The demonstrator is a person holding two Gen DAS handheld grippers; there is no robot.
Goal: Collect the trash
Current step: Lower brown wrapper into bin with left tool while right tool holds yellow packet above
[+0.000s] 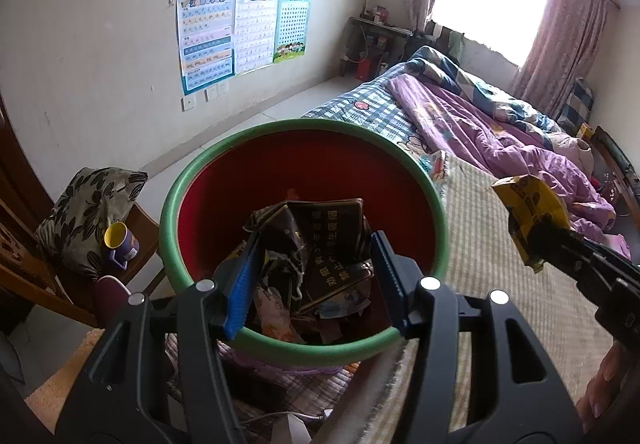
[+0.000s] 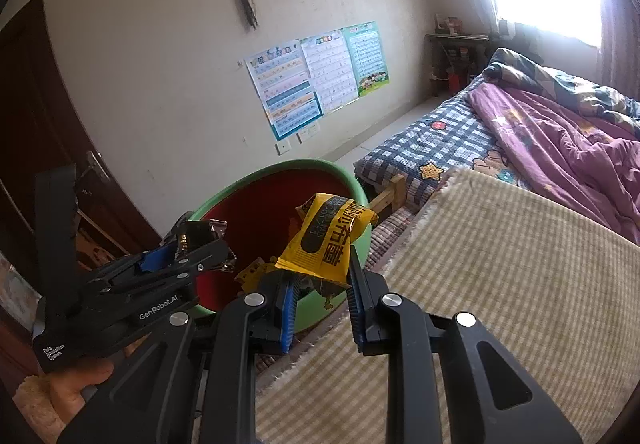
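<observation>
A red bin with a green rim point(image 1: 172, 211) point(image 2: 280, 167) stands beside the bed, with several scraps of trash lying in it. My left gripper point(image 1: 316, 244) point(image 2: 192, 240) hangs over the bin's mouth, its blue pads shut on a crumpled black wrapper with gold lettering point(image 1: 324, 219) point(image 2: 210, 230). My right gripper point(image 2: 320, 268) point(image 1: 548, 240) is shut on a yellow snack wrapper with black print point(image 2: 332, 236) point(image 1: 528, 203). It holds that wrapper up at the bin's right edge, over the bedside.
A beige striped mat point(image 2: 500, 264) covers the near end of the bed, with a purple quilt point(image 1: 480, 123) behind it. Left of the bin is a wooden chair point(image 1: 144, 219) carrying a patterned cushion and a yellow-and-purple cup point(image 1: 120, 240). A dark door point(image 2: 36, 123) stands at the left.
</observation>
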